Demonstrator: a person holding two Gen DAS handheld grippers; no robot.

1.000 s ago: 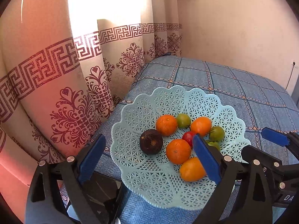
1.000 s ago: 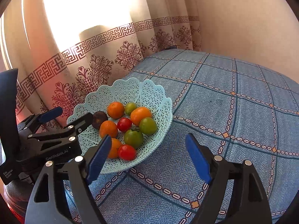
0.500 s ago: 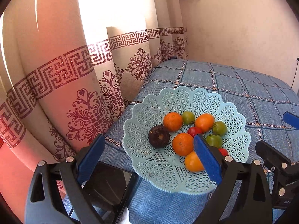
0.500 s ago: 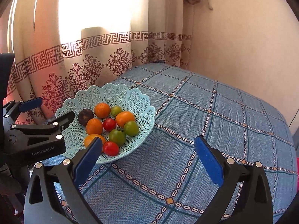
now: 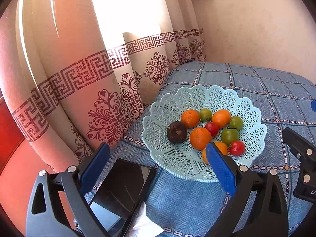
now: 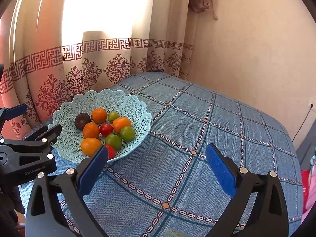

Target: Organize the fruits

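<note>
Right now I have both pairs of tongs spread wide and empty above the blue checked bed [image 6: 227, 130]. Starting left: under my left tongs [image 5: 156, 163] lies a dark phone [image 5: 122, 185], its near end cut off by the frame, with a scrap of white tissue [image 5: 144, 223] beside it. Ahead of those tongs sits the pale blue lattice basket [image 5: 177, 102] holding all the fruits: a dark round fruit [image 5: 177, 132], oranges, green and red tomatoes. The nearest orange [image 5: 221, 147] is half hidden behind the left tongs' right finger. From my right tongs [image 6: 157, 165], the basket lies ahead and left, and a red tomato [image 6: 111, 151] is partly covered by the left finger.
</note>
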